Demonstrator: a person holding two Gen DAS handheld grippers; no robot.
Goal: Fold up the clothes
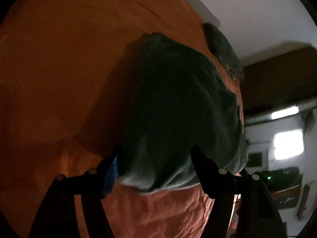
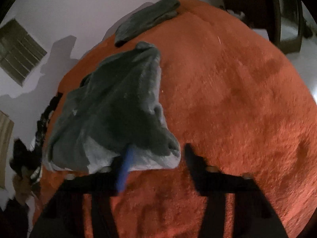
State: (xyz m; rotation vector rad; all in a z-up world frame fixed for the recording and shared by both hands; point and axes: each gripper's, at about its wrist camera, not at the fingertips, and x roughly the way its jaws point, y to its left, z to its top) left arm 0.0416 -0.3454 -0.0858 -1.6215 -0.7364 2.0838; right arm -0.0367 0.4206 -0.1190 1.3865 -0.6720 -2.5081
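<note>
Surface: orange fuzzy blanket point(image 2: 227, 99), spread over a bed, wrinkled near the cameras.
Garment: grey-green fleece piece point(image 2: 118, 109), crumpled on the blanket near its left edge in the right wrist view; dark and shadowed in the left wrist view point(image 1: 174, 103).
Second piece: folded grey cloth point(image 2: 146, 17), farther back at the blanket's edge, apart from the crumpled one.
Left tool point(image 1: 156, 152): jaws apart, hem of the garment lying between them, not pinched.
Right tool point(image 2: 156, 148): jaws apart, garment's corner draped over the blue-padded finger point(image 2: 123, 170), other finger clear over bare blanket.
Background: white wall point(image 2: 69, 10), dim and blurred.
</note>
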